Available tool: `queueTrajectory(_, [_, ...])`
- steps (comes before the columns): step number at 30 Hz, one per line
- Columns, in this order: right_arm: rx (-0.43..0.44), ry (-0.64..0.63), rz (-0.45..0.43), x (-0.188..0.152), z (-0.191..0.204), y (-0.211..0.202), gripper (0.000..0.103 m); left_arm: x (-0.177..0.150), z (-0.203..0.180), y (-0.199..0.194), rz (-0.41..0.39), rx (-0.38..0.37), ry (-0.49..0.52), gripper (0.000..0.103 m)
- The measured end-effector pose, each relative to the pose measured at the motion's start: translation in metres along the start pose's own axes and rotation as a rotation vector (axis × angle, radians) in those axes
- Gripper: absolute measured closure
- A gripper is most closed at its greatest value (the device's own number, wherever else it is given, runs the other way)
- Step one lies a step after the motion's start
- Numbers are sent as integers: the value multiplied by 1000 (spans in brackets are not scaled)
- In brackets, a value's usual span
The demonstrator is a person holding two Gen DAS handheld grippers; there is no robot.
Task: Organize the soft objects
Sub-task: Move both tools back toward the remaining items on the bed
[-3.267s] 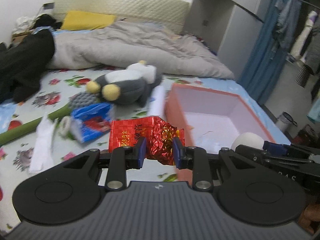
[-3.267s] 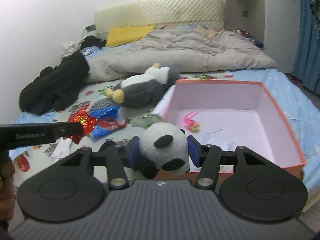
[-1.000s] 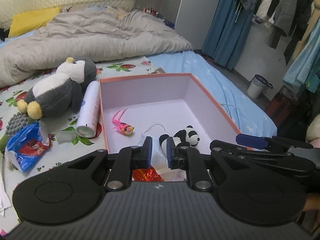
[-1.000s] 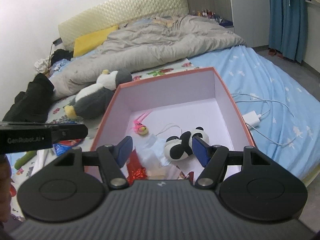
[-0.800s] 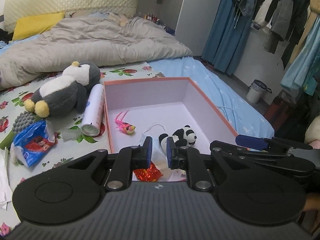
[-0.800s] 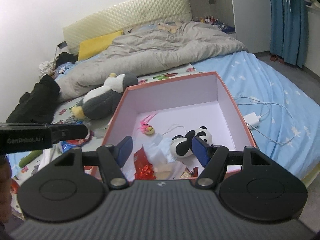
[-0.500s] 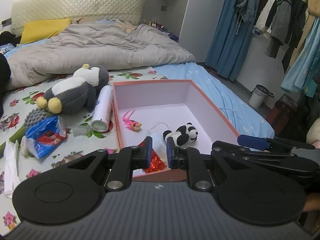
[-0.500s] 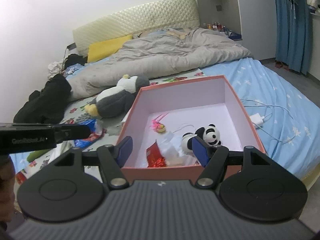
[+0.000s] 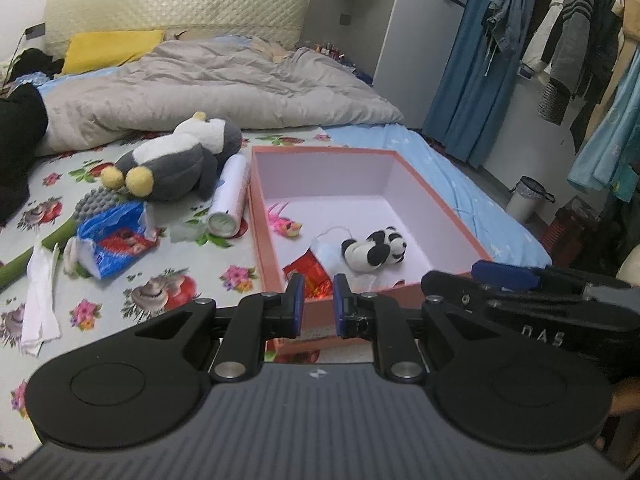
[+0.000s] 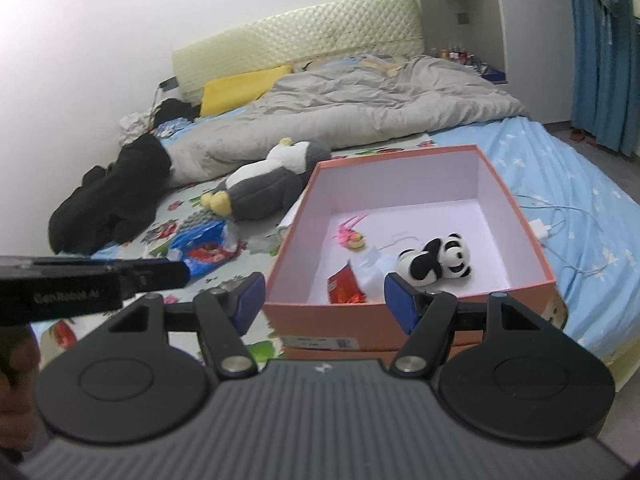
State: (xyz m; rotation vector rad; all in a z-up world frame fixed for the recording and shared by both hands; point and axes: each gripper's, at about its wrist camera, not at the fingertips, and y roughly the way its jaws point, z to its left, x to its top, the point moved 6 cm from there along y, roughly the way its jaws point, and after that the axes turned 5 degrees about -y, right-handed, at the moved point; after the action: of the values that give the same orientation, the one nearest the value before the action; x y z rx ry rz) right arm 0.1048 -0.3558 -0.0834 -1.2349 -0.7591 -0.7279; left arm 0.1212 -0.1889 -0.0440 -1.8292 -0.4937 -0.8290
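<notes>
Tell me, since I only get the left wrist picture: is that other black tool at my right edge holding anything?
Observer: No. The right wrist view shows the right gripper wide open with nothing between its fingers. The panda toy lies inside the box.
Operator: Is anything on the blue sheet past the box?
Observer: Yes, a white charger with its cable lies there, just outside the box's right wall.
Operator: And the box's near outside wall?
Observer: There's a white label low down on it.
</notes>
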Motion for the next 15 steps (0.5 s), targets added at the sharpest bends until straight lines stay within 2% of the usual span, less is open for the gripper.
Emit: queueTrajectory(15, [103, -67, 13, -14, 56, 3, 35, -32, 48, -35, -25, 112, -78, 85])
